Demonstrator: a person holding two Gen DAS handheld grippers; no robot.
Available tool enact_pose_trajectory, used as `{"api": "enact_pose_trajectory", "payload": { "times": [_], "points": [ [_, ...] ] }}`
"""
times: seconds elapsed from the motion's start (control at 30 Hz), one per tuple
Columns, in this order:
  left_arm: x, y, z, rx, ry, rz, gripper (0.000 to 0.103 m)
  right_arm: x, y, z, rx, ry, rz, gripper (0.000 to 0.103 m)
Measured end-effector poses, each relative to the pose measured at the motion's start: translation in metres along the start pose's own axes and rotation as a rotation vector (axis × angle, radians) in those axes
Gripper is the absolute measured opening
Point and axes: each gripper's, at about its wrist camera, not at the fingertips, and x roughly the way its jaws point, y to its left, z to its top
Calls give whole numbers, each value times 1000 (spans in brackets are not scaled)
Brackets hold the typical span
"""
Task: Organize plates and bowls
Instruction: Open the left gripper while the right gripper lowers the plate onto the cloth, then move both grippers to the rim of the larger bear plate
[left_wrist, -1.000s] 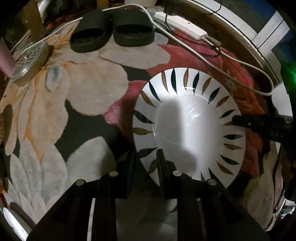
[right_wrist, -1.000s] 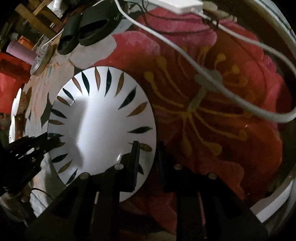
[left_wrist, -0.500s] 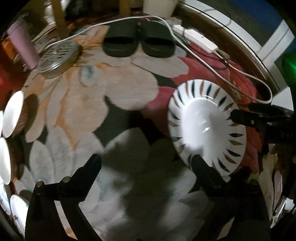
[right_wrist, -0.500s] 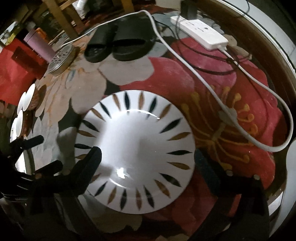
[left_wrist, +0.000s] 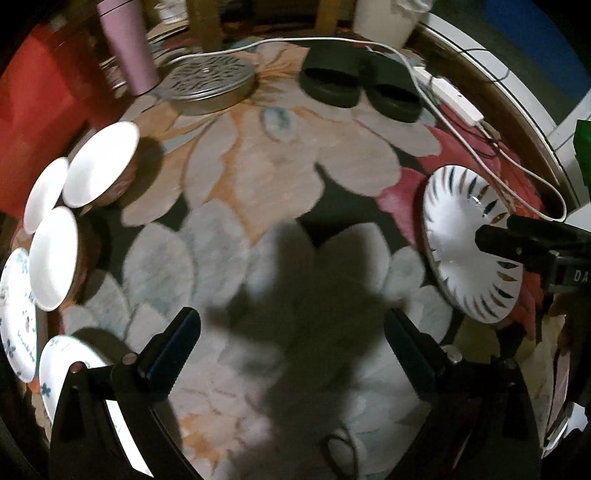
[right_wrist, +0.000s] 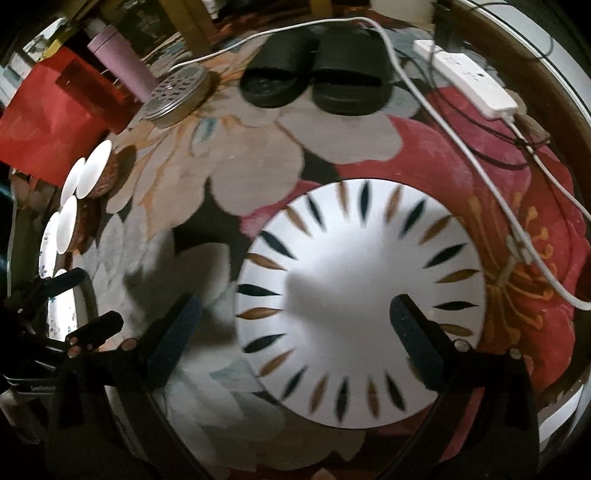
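The patterned plate (right_wrist: 360, 302) is seen lying flat on the flowered rug (left_wrist: 258, 177), toward its right edge, beside the white cable (right_wrist: 480, 177). It is found directly under the right tongs (right_wrist: 295, 319), so the right hand is judged the nearer. The bowls (left_wrist: 99, 164) and other plates (left_wrist: 18, 317) are clustered at the rug's left edge, just beside the left tongs (left_wrist: 291, 347). Both tongs are spread wide; nothing is held or touched by either.
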Motion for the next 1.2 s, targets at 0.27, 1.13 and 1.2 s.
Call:
{"api": "enact_pose_trajectory", "payload": {
  "times": [0.27, 1.13, 1.2],
  "points": [
    [-12, 32, -19, -52, -4, 30, 100, 8, 34, 0, -29, 10, 36, 103],
    [-44, 169, -108, -338, -53, 96, 100, 38, 147, -16, -197, 60, 108, 103],
    [-47, 186, -121, -385, -59, 108, 100, 40, 162, -17, -229, 53, 119, 103]
  ]
}}
